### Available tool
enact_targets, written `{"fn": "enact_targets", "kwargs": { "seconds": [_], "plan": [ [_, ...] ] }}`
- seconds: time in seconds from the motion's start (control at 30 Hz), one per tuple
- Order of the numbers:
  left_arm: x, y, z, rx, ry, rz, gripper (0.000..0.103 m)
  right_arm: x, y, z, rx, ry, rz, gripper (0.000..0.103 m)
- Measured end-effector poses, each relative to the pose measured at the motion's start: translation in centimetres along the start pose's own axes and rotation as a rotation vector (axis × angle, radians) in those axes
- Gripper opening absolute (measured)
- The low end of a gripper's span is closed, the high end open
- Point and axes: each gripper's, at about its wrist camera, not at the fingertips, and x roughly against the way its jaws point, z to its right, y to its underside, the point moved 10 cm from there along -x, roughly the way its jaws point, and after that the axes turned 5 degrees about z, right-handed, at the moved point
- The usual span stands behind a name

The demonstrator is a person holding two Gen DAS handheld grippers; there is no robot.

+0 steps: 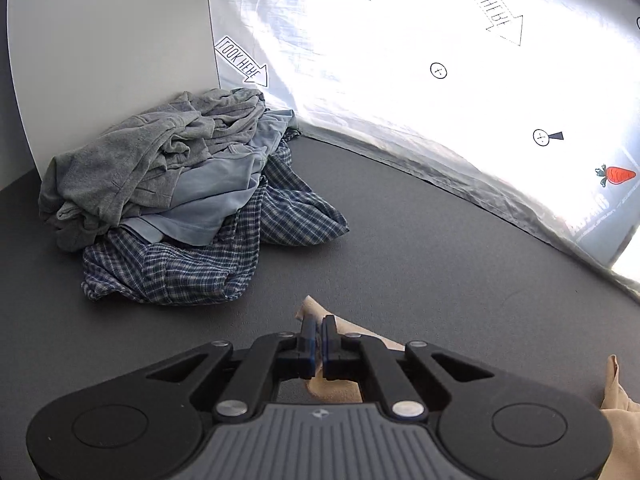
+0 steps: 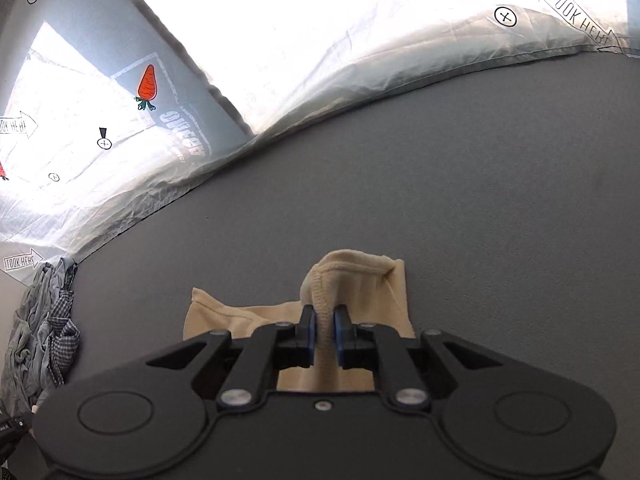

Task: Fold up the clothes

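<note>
Left wrist: left tongs [image 1: 318, 330] clamp the beige garment [image 1: 344, 386]; right tongs [image 2: 324, 322] pinch its bunched fold.

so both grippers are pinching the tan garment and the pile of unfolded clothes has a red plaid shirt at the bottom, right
Not quite: the plaid shirt at the bottom of the pile of unfolded clothes is blue and white, not red, as the left wrist view shows. The rest holds: the left gripper and the right gripper are both closed on the tan garment.
</note>
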Motion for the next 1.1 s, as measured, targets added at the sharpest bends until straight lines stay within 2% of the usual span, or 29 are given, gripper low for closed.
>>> {"fn": "enact_targets", "kwargs": {
  "seconds": [0.07, 0.1, 0.2, 0.27, 0.37, 0.43, 0.5, 0.63, 0.7, 0.73, 0.8, 0.93, 1.03, 1.1],
  "plan": [
    [-0.4, 0.8, -0.5, 0.01, -0.003, -0.034, 0.003, -0.6, 0.4, -0.1, 0.011, 0.023, 0.002, 0.025],
    [-0.6, 1.3, -0.7, 0.017, -0.005, -0.051, 0.003, -0.3, 0.3, -0.3, 0.017, 0.028, -0.005, 0.032],
    [0.2, 1.5, 0.1, 0.038, 0.049, -0.037, 0.003, 1.1, 0.2, -0.6, 0.027, 0.024, 0.003, 0.042],
    [0.9, 1.4, 1.8, 0.02, 0.092, -0.023, 0.003, 2.4, 0.1, -0.1, -0.002, 0.018, 0.01, 0.043],
    [1.9, 1.7, 5.4, -0.013, 0.197, -0.03, 0.003, 4.3, 0.5, 1.5, -0.128, -0.017, 0.017, 0.042],
    [2.7, 2.6, 8.6, -0.042, 0.283, -0.056, 0.003, 5.8, 1.1, 2.6, -0.211, -0.048, 0.029, 0.034],
    [3.6, 4.1, 11.7, -0.071, 0.366, -0.095, 0.003, 7.2, 1.9, 3.3, -0.282, -0.082, 0.038, 0.023],
    [5.0, 10.3, 18.2, -0.16, 0.535, -0.267, 0.004, 9.5, 4.6, 4.4, -0.376, -0.12, 0.036, 0.021],
    [5.2, 13.8, 20.2, -0.222, 0.578, -0.369, 0.008, 10.1, 6.1, 4.6, -0.409, -0.133, 0.018, 0.021],
    [5.3, 14.8, 20.6, -0.239, 0.581, -0.398, 0.008, 10.3, 6.7, 4.6, -0.432, -0.149, 0.008, 0.021],
    [5.7, 16.6, 20.7, -0.259, 0.576, -0.454, 0.017, 10.6, 7.9, 4.3, -0.481, -0.194, -0.009, 0.021],
    [6.2, 16.8, 19.3, -0.214, 0.562, -0.506, 0.041, 10.1, 8.9, 2.1, -0.575, -0.336, -0.046, 0.022],
    [5.8, 16.7, 17.5, -0.188, 0.493, -0.546, 0.045, 8.9, 9.0, -0.5, -0.601, -0.43, -0.087, 0.022],
    [5.2, 16.6, 16.0, -0.156, 0.431, -0.578, 0.049, 7.7, 8.9, -2.5, -0.563, -0.458, -0.116, 0.022]
  ]
}}
